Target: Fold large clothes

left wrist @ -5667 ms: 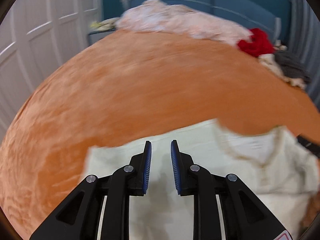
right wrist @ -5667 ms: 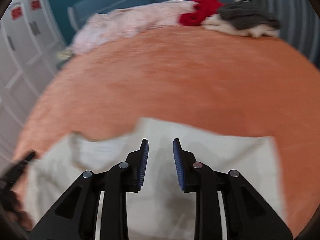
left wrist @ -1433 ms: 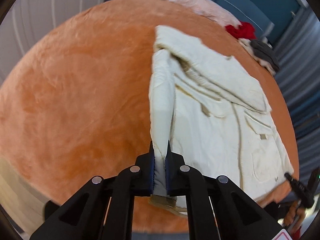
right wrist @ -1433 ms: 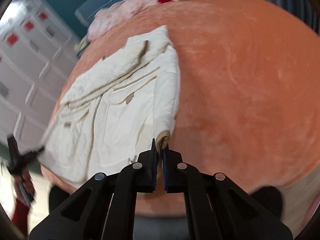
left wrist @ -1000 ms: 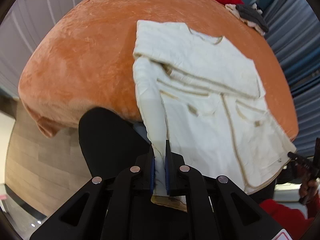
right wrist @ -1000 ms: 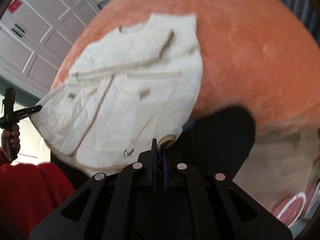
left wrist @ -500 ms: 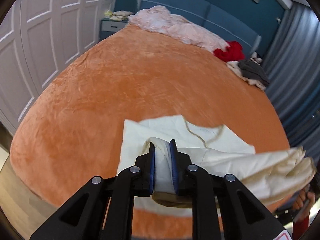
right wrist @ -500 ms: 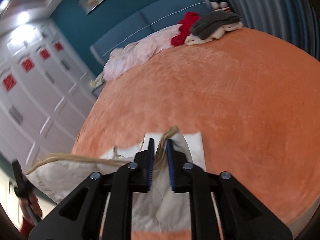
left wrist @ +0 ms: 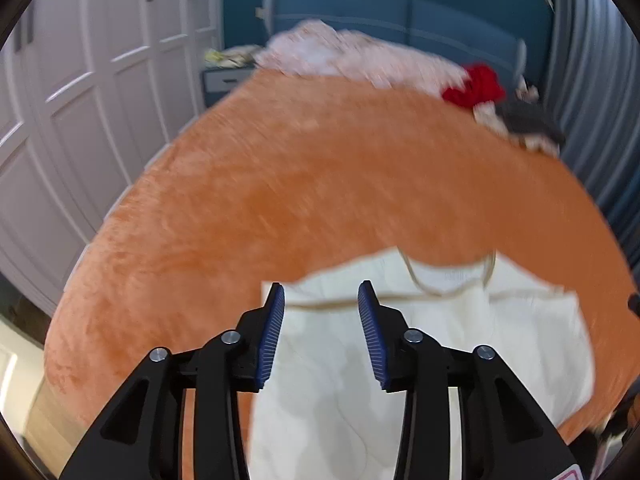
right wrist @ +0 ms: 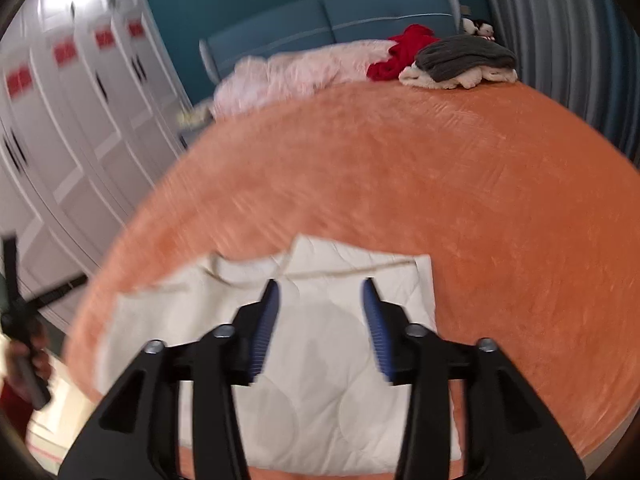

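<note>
Now: cream jacket (left wrist: pixel 472 344) lies folded on the orange bed (left wrist: pixel 320 184), near edge.
Left hand-held gripper (left wrist: pixel 321 332) and right hand-held gripper (right wrist: pixel 320 324) have just been opening; jaws apart, nothing between, above the jacket.

Matt quilted cream cloth jacket (left wrist: pixel 460 344) is seen under the jaws, plushy orange velvet bedspread (left wrist: pixel 320 184) beyond, ribbed blue pads (left wrist: pixel 272 336).
</note>
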